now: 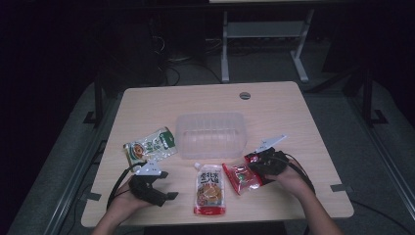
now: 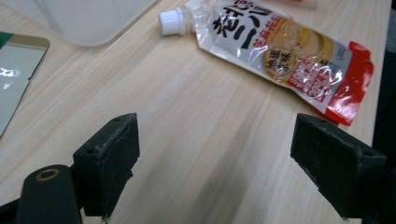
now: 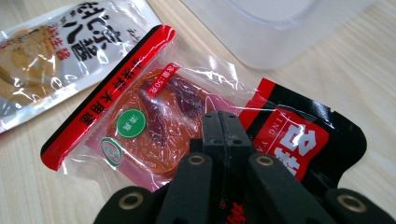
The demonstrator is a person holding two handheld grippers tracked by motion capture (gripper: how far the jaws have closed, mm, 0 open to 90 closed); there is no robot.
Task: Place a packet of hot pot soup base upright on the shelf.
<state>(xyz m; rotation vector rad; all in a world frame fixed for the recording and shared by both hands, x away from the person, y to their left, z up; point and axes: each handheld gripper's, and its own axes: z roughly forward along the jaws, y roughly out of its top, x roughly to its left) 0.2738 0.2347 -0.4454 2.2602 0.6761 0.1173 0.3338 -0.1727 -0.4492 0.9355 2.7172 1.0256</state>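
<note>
Resting at the lower left of the high view, the left tool (image 1: 166, 188) has its jaws spread apart over bare bench (image 1: 274, 107). A green packet (image 1: 149, 145) lies just above it, a clear tub (image 1: 211, 134) at centre, a spouted pouch (image 1: 210, 191) below. Right of the pouch, the right tool (image 1: 255, 164) is clamped together over two red snack packets (image 1: 241, 177).

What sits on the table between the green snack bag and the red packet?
In the high view, the spouted sauce pouch lies between the green snack bag and the red packet, nearer the person.
</note>
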